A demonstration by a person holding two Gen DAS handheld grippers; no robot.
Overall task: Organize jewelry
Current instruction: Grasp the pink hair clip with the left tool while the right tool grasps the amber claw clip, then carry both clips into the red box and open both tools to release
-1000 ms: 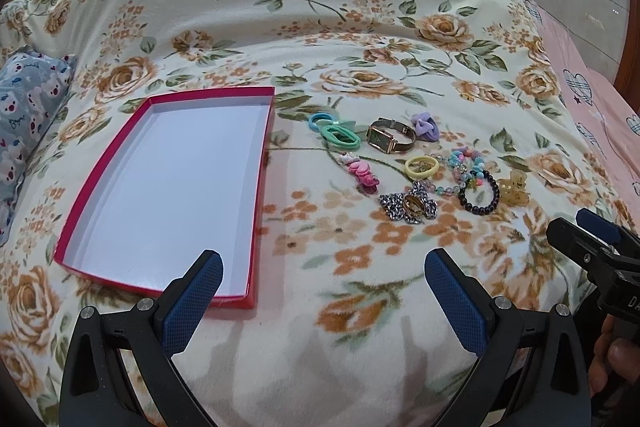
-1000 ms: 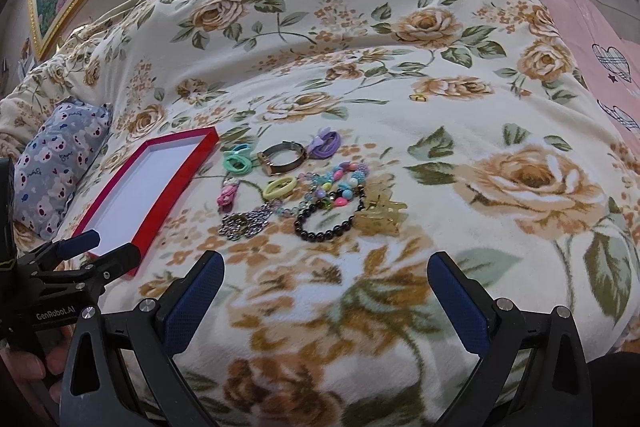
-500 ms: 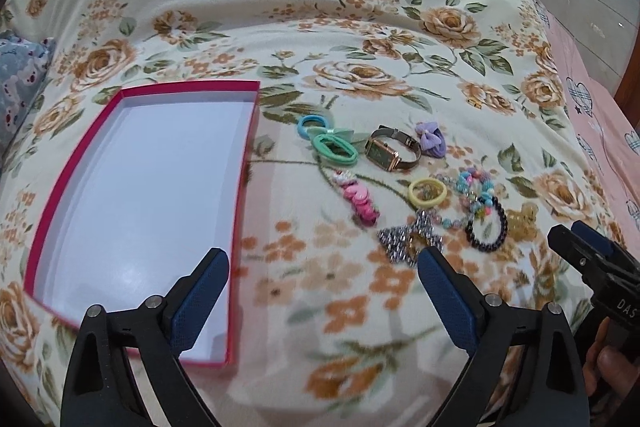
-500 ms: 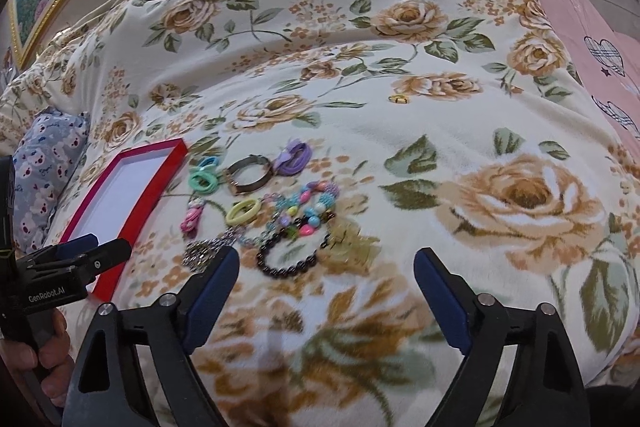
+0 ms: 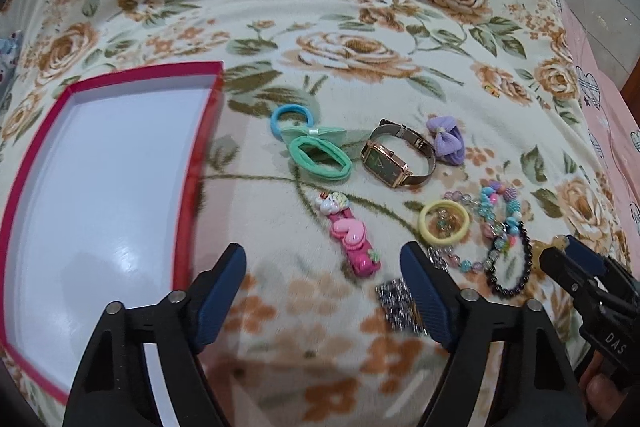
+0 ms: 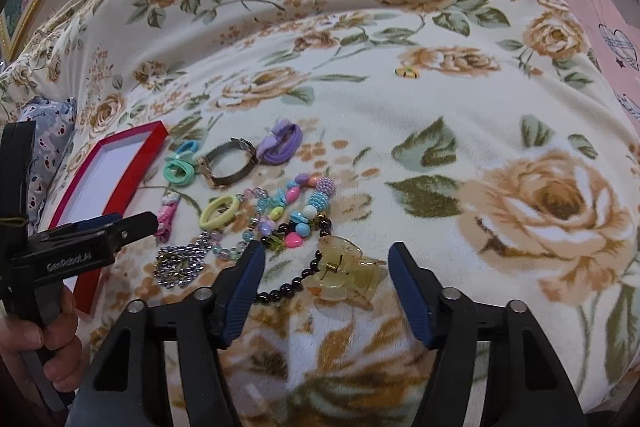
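The jewelry lies spread on the floral bed cover right of the red-rimmed box point(image 5: 120, 163). The yellow claw clip point(image 6: 344, 277) sits between the right gripper point(image 6: 326, 287) jaws, the pink hair clip point(image 5: 352, 239) between the left gripper point(image 5: 322, 291) jaws; both have been closing, neither touches. Only the right view shows "GenRobot.AI"; the left reads "DAS".

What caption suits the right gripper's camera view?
Right gripper open, jaws closing around an amber hair claw on a floral blanket.
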